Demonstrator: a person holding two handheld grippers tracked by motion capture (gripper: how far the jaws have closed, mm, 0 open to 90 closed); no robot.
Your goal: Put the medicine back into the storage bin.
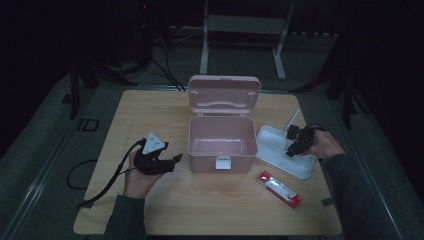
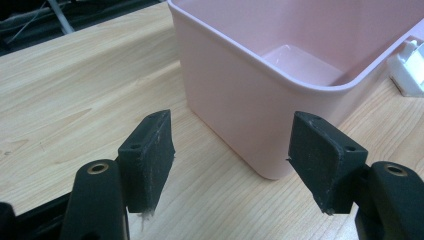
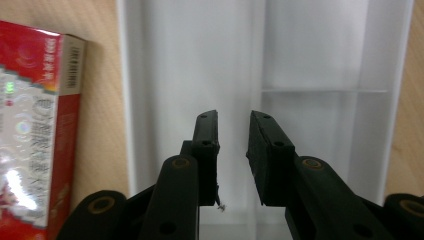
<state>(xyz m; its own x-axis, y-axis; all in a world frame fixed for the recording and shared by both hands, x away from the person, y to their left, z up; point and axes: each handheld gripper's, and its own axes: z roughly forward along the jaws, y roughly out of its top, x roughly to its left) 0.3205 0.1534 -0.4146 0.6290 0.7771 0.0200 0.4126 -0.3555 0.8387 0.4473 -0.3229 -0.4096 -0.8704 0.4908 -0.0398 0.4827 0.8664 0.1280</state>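
White tray (image 1: 272, 145) is what the right gripper (image 1: 293, 141) hangs over, at the right of the wooden table (image 1: 150, 205) and just beside the pink box (image 1: 222, 145). In the right gripper view its two black jaws stand a little apart with nothing between them, above the tray's pale floor (image 3: 310, 60). No earlier frame is at hand to compare. The tray is shallow and rectangular, translucent white, with a raised rim and a faint dividing ridge across its floor.

Left of the tray in that view, close to its rim, lies a red packet (image 3: 35, 125) with silver print; from above it sits on the table nearer the person than the tray (image 1: 280, 189).

The left gripper (image 1: 175, 159) rests in the person's hand at the left, jaws wide apart and empty, pointing at the near corner of the pink box (image 2: 250, 100). That box stands open in the middle of the table, its lid (image 1: 224, 93) tipped up behind it, its white clasp (image 1: 223, 163) on the front wall. Its inside looks bare.
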